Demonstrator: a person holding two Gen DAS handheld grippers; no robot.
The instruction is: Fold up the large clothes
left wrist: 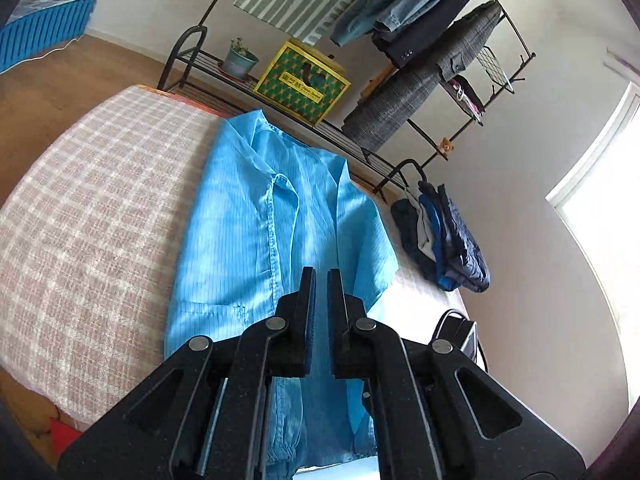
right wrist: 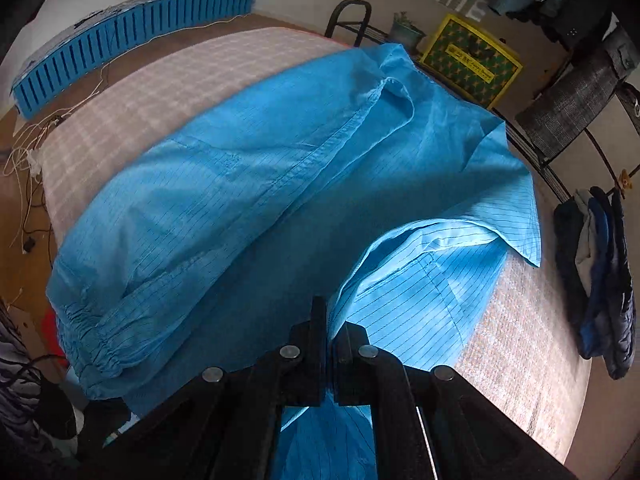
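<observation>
A large light-blue pinstriped coat [left wrist: 256,224] lies lengthwise on a table with a pink-and-white checked cloth [left wrist: 92,216], collar at the far end. My left gripper [left wrist: 322,280] hovers above the coat's near half, jaws almost together with a narrow gap and nothing between them. In the right wrist view the coat [right wrist: 240,184] fills the middle, an elastic cuff at the lower left. My right gripper [right wrist: 330,312] is shut on the coat's right edge, lifting a fold of cloth [right wrist: 420,248] over the body.
A black metal clothes rack [left wrist: 420,52] with hanging garments stands beyond the table, with a yellow-green box [left wrist: 302,82] and a potted plant [left wrist: 239,60] on its low shelf. A pile of dark clothes [left wrist: 444,240] lies at the table's right. A blue crate [right wrist: 132,28] sits far left.
</observation>
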